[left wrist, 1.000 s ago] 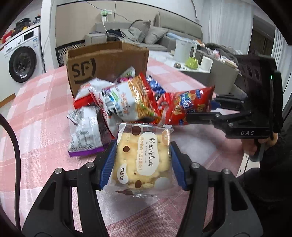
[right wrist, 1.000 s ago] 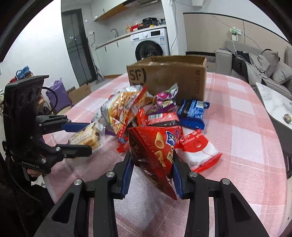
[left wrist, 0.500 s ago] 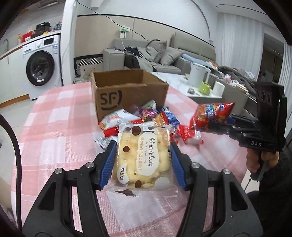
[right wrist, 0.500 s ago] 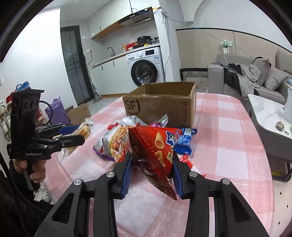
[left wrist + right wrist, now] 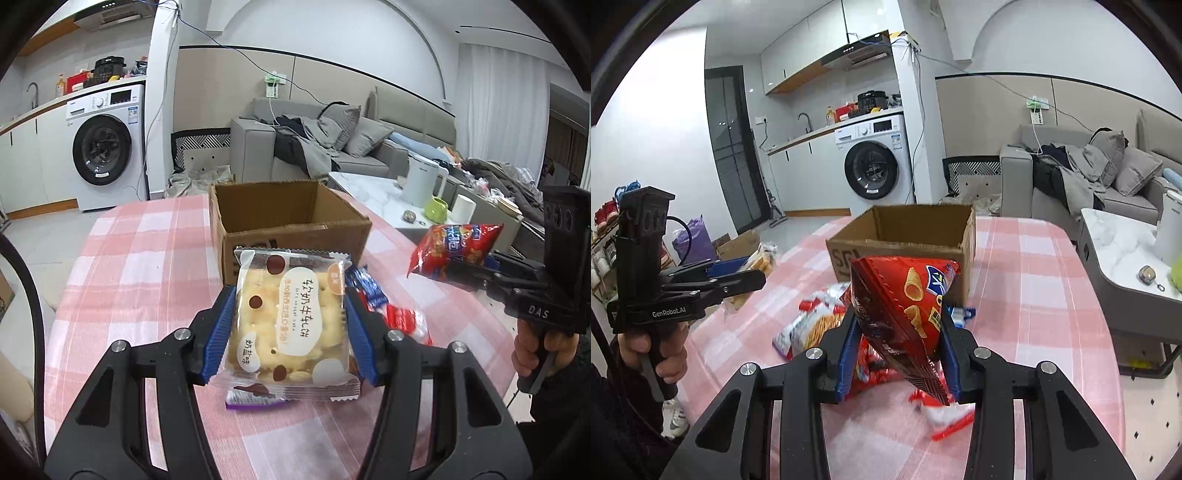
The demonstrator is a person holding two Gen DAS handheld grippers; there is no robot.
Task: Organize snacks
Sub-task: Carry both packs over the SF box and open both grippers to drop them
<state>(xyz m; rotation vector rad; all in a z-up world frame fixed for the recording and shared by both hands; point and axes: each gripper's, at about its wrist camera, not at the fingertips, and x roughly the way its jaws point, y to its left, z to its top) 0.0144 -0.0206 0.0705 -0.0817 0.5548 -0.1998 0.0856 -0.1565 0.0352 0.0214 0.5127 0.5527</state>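
- We see the left hand-held gripper point(image 5: 289, 332) clamped on a clear-wrapped pack of pale yellow biscuits with brown dots point(image 5: 291, 325), blue pads point(image 5: 218, 332) pressing both side edges, pack held flat, label toward the camera.
- We see the right hand-held gripper point(image 5: 897, 343) clamped on a red foil bag of cone-shaped corn snacks point(image 5: 905, 310), bag tilted, its upper corner toward the box.
- Both packs are held off the worktop point(image 5: 147, 258), which is covered in a pink-and-white checked cloth.
- Open brown cardboard box point(image 5: 288, 218) sits just beyond both packs; what we can see of the inside shows bare cardboard.
- Loose snack packets point(image 5: 812, 325) lie on the cloth in front of the box, below the right hand-held gripper: red, blue and white wrappers.
- Background: white washing machine point(image 5: 875, 162), grey sofa point(image 5: 332, 144).
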